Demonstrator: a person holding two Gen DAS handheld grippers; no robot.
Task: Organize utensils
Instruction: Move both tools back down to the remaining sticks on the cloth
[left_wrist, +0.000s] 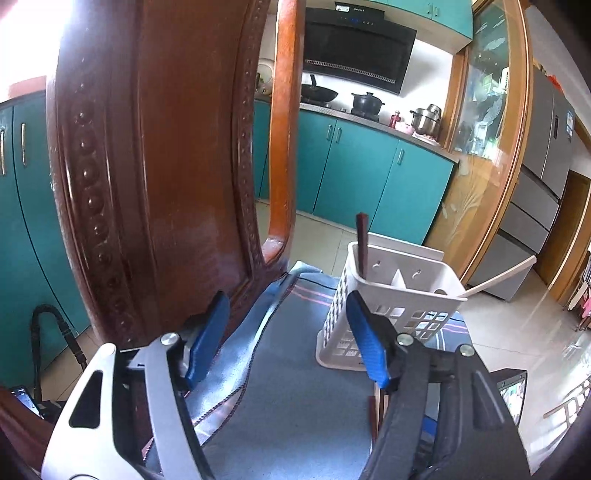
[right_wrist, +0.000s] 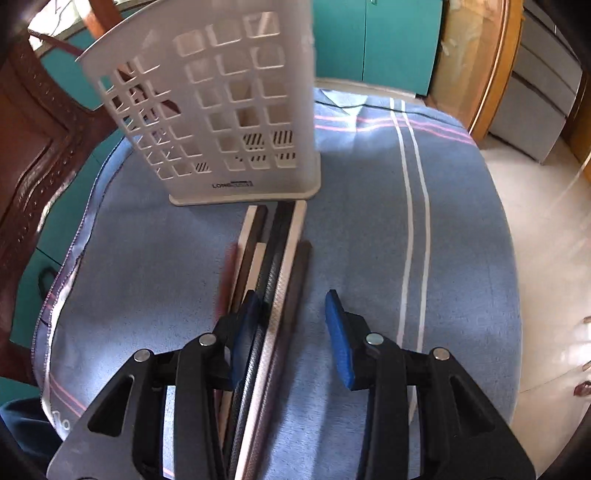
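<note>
one chopstick (left_wrist: 361, 243) upright in holder (left_wrist: 391, 306) (left view only), both fingers apart, empty

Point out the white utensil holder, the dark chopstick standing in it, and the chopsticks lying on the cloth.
white utensil holder (left_wrist: 391, 317): left wrist view, perforated front wall.
dark chopstick (left_wrist: 361, 240): left wrist view, shaft above the rim.
loose chopsticks (right_wrist: 284, 243): right wrist view, middle of the bundle.
</note>
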